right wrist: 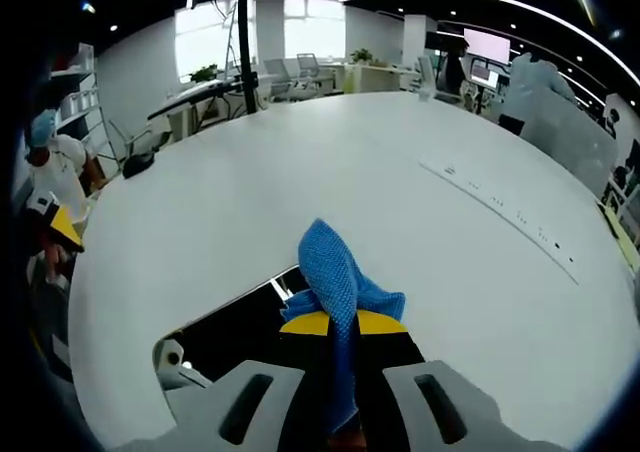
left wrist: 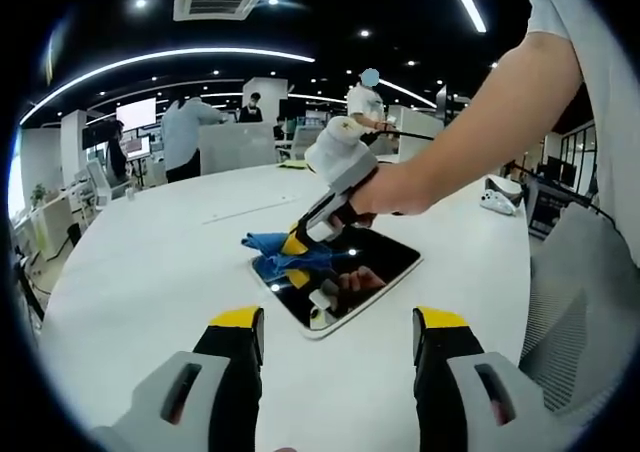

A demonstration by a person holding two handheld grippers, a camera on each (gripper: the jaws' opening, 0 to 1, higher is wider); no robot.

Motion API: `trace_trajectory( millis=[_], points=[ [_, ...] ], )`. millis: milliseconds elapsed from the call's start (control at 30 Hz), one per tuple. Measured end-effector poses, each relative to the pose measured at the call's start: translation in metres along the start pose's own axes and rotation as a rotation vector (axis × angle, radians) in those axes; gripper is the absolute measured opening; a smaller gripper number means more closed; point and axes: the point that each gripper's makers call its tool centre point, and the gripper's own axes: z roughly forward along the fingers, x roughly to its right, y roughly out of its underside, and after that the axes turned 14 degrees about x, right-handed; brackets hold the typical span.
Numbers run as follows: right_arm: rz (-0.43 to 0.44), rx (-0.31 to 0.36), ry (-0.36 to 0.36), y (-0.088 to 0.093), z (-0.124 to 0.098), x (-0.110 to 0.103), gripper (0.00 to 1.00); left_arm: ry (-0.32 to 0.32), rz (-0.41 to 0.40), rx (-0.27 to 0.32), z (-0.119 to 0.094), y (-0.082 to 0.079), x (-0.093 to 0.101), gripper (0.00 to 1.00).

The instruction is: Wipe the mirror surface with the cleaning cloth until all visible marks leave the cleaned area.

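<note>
Pinching blue cleaning cloth [right wrist: 340, 282] between pressed-together jaws, right gripper [right wrist: 343, 324] holds it down on mirror [right wrist: 235, 337]; cloth bunches up ahead of jaw tips, rest trailing back between them. Mirror lies flat on white table [right wrist: 420, 222], dark glass just left of jaws. Left gripper [left wrist: 338, 320] hangs above table, jaws spread wide, nothing between them. Mirror [left wrist: 385, 257] sits ahead of these jaws, centred beyond gap, cloth [left wrist: 275, 252] on its far-left corner under right gripper [left wrist: 296, 260], held by person's hand [left wrist: 385, 192].
</note>
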Motion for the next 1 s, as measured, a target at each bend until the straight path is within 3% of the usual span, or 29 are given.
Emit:
trace_trajectory(
  millis=[1000],
  points=[
    [-0.032, 0.013, -0.046, -0.006, 0.009, -0.019, 0.02, -0.020, -0.002, 0.004, -0.004, 0.000, -0.005, 0.59]
  ],
)
